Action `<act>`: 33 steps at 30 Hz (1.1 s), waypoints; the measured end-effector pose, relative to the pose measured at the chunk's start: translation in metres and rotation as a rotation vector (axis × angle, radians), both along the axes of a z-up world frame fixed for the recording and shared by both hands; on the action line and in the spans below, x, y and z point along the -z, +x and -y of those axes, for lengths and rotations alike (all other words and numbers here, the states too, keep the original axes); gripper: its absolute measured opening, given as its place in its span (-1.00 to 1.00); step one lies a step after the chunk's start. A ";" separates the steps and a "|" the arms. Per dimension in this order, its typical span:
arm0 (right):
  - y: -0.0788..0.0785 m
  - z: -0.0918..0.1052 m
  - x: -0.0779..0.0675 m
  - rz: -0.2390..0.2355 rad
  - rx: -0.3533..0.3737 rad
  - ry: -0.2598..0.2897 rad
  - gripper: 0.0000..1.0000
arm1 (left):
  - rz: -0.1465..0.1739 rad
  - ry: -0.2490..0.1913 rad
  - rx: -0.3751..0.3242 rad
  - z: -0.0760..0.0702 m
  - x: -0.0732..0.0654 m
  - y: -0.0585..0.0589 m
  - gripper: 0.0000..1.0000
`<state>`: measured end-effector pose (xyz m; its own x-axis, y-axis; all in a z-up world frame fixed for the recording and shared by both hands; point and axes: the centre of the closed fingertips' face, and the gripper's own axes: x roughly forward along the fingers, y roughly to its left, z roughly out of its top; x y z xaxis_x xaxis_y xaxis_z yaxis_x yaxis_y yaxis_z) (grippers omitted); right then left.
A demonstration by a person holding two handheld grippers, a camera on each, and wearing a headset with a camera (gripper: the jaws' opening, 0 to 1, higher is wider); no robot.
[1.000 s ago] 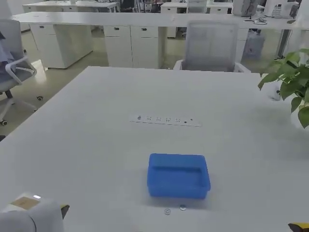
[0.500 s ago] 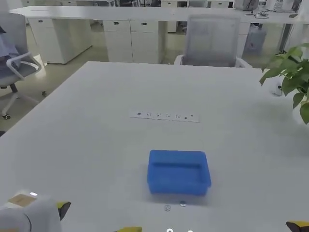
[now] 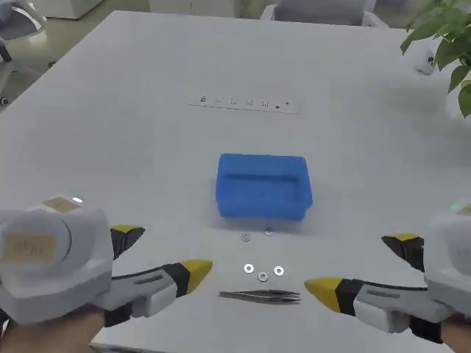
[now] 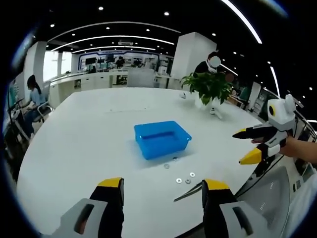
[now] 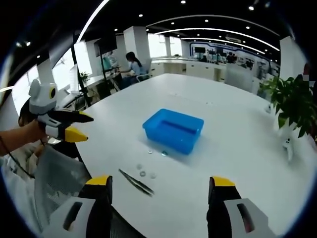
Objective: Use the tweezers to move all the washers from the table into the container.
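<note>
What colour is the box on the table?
The container is bright blue. It shows best in the head view.

— What place is this?
— An open-plan office: rows of desks [image 5: 208, 69] and a swivel chair [image 3: 18, 20] beyond the white table [image 3: 110, 110], a potted plant [image 4: 208, 87] at its edge, strip lights [image 4: 114, 37] above.

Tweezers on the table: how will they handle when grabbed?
The tweezers lie flat and thin on the smooth white table, so they will probably skid or pivot rather than lift cleanly. They look like slim metal, likely light and springy if squeezed. Nudged, they could knock the three washers lying just beyond them.
</note>
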<state>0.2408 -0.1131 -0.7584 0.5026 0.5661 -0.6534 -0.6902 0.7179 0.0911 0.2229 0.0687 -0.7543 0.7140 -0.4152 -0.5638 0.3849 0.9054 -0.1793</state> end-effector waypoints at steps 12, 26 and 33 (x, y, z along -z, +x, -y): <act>0.004 -0.020 0.019 -0.025 -0.034 0.017 0.42 | -0.064 0.036 0.325 0.047 0.046 0.002 -0.23; -0.007 -0.025 0.037 -0.062 -0.079 0.009 0.32 | -0.150 0.149 0.505 0.059 0.098 -0.003 -0.66; -0.011 -0.026 0.043 -0.071 -0.099 0.009 0.28 | -0.160 0.237 0.575 0.059 0.116 -0.008 -0.85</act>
<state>0.2298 -0.0876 -0.8013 0.3965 0.6164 -0.6804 -0.7490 0.6457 0.1486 0.2151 0.0099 -0.8707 0.3134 -0.5580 -0.7684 0.8061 0.5841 -0.0954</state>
